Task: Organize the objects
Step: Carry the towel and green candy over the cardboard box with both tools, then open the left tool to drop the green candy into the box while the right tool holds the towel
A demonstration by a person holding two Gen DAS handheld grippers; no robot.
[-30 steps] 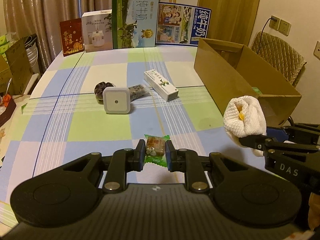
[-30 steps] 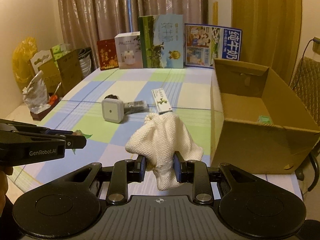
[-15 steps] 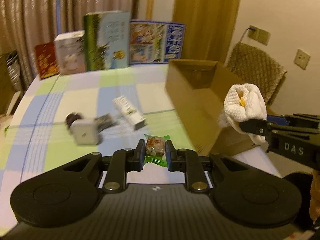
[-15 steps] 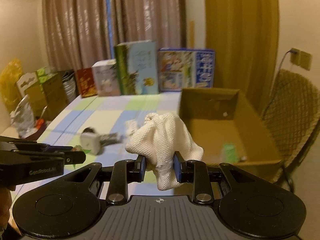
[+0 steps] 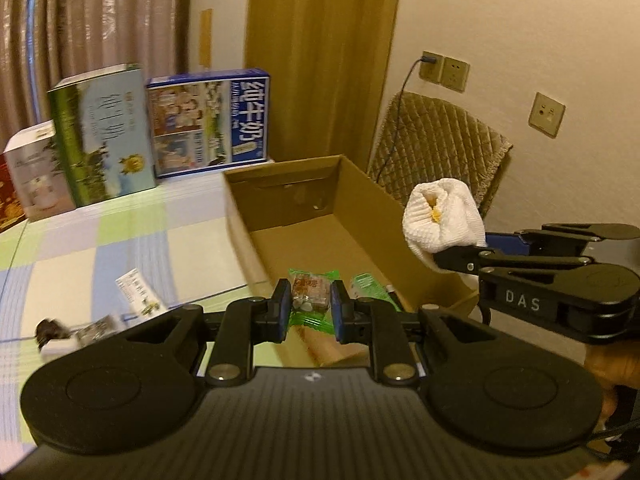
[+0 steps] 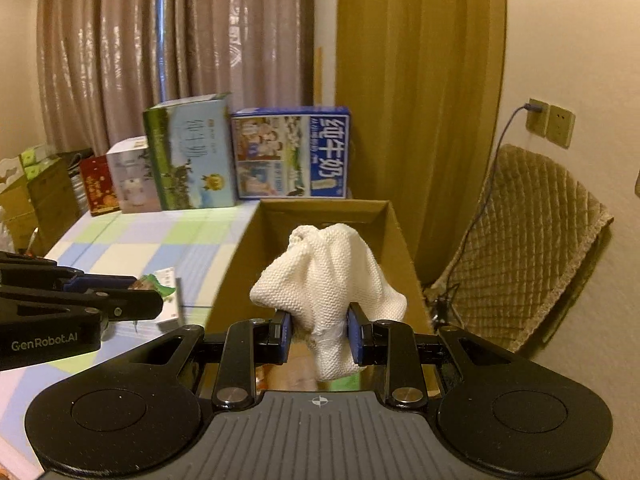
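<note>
My left gripper [image 5: 309,307] is shut on a green-wrapped candy [image 5: 311,294], held over the near edge of the open cardboard box [image 5: 288,188]. A green packet [image 5: 366,285] lies on the box floor. My right gripper [image 6: 318,334] is shut on a white knitted cloth pouch [image 6: 328,276], held above the near end of the same cardboard box [image 6: 276,220]. In the left wrist view the right gripper [image 5: 444,254] shows at the right with the white pouch [image 5: 442,216]. In the right wrist view the left gripper [image 6: 150,300] reaches in from the left with the candy [image 6: 154,282].
On the checked tablecloth [image 5: 100,248] lie a small white box [image 5: 138,290] and blurred small items [image 5: 60,334]. Milk cartons [image 5: 208,120] and other boxes [image 6: 128,176] stand along the far edge. A padded chair [image 6: 528,248] stands right of the box, by a wall with sockets [image 5: 546,114].
Both grippers have swung right, from over the table to over the cardboard box, each keeping hold of its object. The table items have slid off to the left of the views.
</note>
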